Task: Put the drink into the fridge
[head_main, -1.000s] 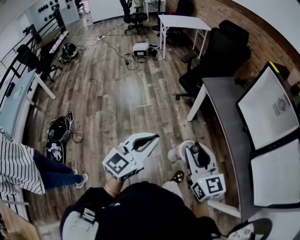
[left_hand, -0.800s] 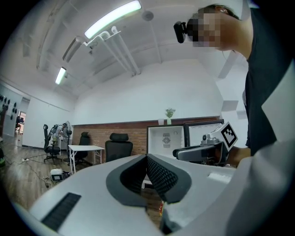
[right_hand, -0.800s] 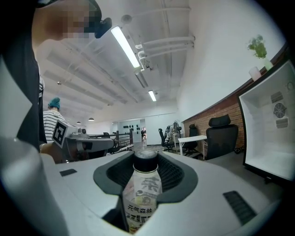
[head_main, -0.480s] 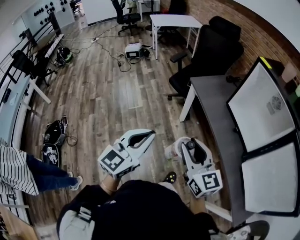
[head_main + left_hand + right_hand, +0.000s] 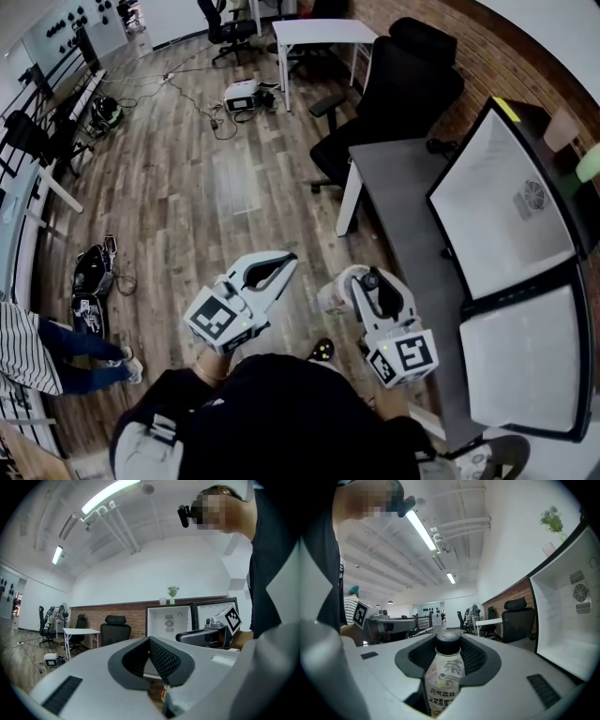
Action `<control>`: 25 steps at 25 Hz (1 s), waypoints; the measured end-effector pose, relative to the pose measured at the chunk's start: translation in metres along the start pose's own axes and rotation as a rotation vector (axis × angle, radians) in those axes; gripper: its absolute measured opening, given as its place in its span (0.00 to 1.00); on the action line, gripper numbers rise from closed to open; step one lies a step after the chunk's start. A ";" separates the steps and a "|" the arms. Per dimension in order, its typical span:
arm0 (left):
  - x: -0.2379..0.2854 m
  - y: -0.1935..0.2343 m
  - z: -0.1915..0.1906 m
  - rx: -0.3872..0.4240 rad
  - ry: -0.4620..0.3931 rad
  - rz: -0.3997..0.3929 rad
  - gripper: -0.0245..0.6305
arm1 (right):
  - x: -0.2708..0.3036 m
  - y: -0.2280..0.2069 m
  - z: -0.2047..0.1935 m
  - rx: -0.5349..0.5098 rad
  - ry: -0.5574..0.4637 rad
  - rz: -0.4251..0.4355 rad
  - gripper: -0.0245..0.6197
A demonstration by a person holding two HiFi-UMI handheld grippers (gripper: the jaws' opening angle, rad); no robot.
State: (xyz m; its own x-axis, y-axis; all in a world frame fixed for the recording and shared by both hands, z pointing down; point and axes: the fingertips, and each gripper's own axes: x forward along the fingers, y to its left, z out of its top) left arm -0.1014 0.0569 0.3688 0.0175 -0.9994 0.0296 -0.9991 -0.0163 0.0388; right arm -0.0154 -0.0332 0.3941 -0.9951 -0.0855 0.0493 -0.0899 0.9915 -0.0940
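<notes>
Half done: right gripper (image 5: 366, 281) pinches drink (image 5: 446, 679) near the open fridge (image 5: 487, 202); left gripper (image 5: 286, 263) pressed together, empty. Placing it inside is left.

Drink bottle (image 5: 445, 677) glossy plastic; floor (image 5: 187, 216) wood planks; wall (image 5: 525, 66) rough brick.

Right gripper (image 5: 449, 643) holds a black-capped bottle (image 5: 446, 677) between its jaws.
</notes>
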 end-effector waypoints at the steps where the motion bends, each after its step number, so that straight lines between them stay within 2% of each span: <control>1: 0.007 -0.002 0.000 -0.001 0.000 -0.003 0.03 | -0.002 -0.007 0.000 -0.001 0.002 -0.004 0.27; 14: 0.078 -0.039 -0.002 0.007 -0.002 -0.079 0.03 | -0.037 -0.074 0.002 -0.005 0.002 -0.066 0.27; 25: 0.112 -0.050 -0.006 -0.003 0.006 -0.151 0.03 | -0.056 -0.105 0.003 0.011 0.001 -0.150 0.27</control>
State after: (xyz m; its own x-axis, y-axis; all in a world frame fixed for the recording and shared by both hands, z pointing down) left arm -0.0491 -0.0538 0.3764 0.1683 -0.9853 0.0288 -0.9849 -0.1669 0.0463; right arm 0.0493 -0.1326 0.3981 -0.9705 -0.2324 0.0646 -0.2379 0.9665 -0.0963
